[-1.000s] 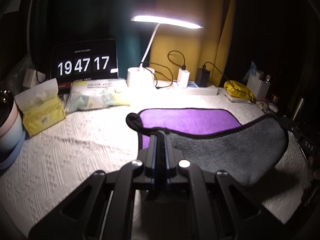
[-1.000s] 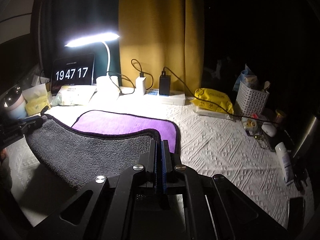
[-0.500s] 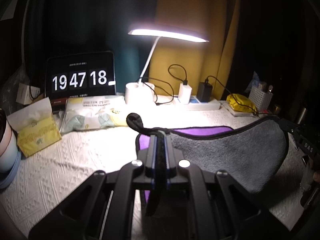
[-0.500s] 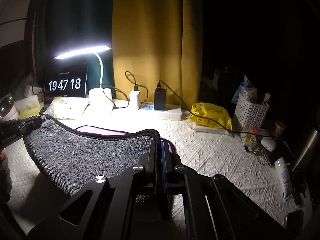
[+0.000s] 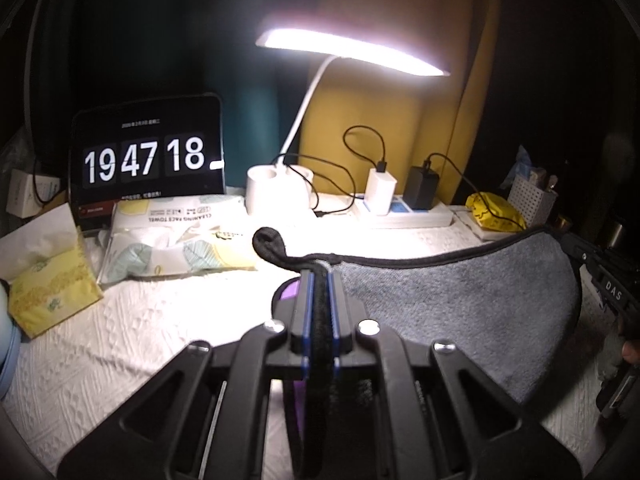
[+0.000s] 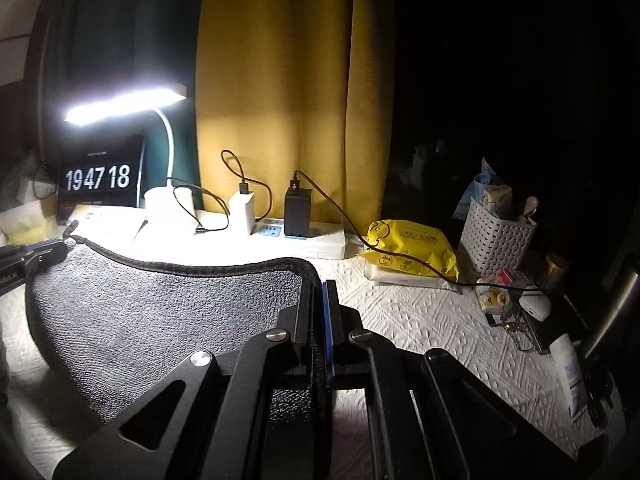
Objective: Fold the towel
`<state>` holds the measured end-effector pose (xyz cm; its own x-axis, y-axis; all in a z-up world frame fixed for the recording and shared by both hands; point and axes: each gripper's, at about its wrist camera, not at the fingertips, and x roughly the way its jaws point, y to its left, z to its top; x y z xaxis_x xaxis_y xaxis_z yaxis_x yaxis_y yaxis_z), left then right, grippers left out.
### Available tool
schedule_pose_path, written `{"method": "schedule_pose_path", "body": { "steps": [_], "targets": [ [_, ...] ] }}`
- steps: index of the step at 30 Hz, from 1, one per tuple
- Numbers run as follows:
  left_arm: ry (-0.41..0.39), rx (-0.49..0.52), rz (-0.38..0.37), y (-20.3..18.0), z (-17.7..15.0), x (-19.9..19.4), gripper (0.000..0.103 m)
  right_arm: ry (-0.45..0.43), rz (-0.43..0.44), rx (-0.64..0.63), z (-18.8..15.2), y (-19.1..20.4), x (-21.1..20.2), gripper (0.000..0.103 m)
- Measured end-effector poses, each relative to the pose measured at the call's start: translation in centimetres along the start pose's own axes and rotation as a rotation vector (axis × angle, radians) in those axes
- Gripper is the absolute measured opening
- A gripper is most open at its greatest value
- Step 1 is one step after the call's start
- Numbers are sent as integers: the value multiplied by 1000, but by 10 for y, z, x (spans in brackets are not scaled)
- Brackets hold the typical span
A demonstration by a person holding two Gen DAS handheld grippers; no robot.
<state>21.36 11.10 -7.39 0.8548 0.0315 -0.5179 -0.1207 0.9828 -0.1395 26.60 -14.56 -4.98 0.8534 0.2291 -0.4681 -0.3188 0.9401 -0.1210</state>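
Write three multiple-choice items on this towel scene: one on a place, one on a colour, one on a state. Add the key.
1. Where does the clock stand?
A. left of the lamp
B. in the basket
C. on the power strip

2. The towel's raised side is:
A. yellow
B. grey
C. white

3. The left gripper is:
A. open
B. shut on the towel
C. holding tissues

Key:
1 A, the digits sit left of the lamp base.
2 B, grey pile faces both cameras.
3 B, cloth is pinched between its fingers; the right gripper likewise.
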Motion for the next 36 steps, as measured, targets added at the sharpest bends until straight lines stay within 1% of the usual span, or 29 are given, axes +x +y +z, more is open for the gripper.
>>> {"method": "schedule_pose_path", "body": {
  "steps": [3, 8, 14, 17, 20, 24, 29, 32, 36],
  "targets": [
    [-3, 13, 6, 2, 2, 9, 7, 6, -12, 3, 0, -1, 11, 4],
    [18, 23, 14, 6, 5, 30, 7, 16, -30, -3, -1, 0, 29, 4],
    [76, 37, 21, 6, 7, 59, 7, 52, -38, 3, -7, -1, 59, 4],
    [107, 21, 26, 9, 7, 71, 7, 77, -34, 15, -8, -2, 74, 4],
    [137, 20, 54, 11, 7, 82, 7, 98, -32, 19, -8, -1, 84, 4],
    [168, 24, 68, 10, 8, 94, 7, 128, -36, 26, -8, -2, 95, 4],
    [218, 28, 78, 11, 4, 108, 8, 196, -39, 30, -12, -3, 112, 4],
    [277, 15, 77, 13, 1, 120, 9, 226, -36, 44, -14, -6, 118, 4],
    [311, -7, 72, 17, -1, 128, 10, 270, -24, 54, -16, -8, 127, 4]
  ]
}}
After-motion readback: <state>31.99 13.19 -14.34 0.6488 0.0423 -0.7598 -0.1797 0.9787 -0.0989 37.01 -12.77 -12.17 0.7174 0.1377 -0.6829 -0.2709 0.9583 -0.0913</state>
